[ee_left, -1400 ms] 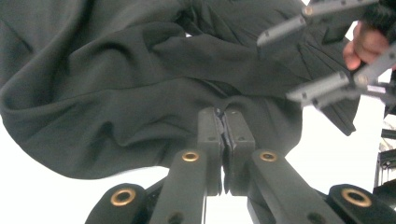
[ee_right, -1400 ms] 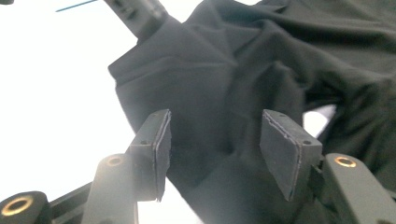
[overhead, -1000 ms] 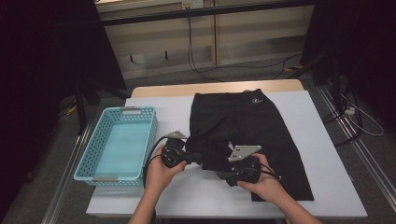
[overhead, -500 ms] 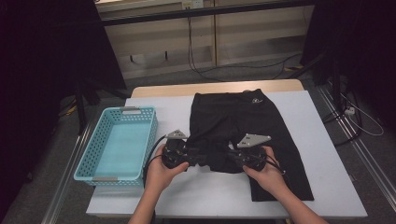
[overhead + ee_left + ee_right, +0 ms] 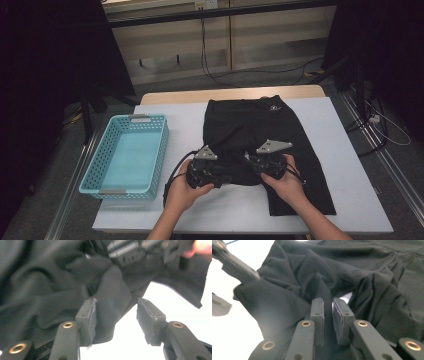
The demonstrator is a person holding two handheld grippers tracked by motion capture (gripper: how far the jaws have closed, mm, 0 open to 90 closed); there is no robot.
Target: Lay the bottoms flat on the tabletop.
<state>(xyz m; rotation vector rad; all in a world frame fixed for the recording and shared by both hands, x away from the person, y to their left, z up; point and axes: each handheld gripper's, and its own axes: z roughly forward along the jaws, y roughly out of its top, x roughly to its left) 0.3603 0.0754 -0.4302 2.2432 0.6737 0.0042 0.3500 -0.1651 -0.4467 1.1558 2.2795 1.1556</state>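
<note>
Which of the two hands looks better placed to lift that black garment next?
Probably the right. The right gripper has its jaws nearly shut on a fold of the black fabric shorts; the left gripper stands open, cloth loose between.

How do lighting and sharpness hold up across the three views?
High view: surroundings dark, table evenly lit, sharp. Left gripper view: bare table blown out white, other hand-held gripper at top soft. Right gripper view: near jaws sharp, black shorts dim, top-left blurred.

A white counter (image 5: 340, 150) carried black shorts (image 5: 250, 130) spread flat at its middle and a turquoise basket (image 5: 95, 172) near its left edge.
</note>
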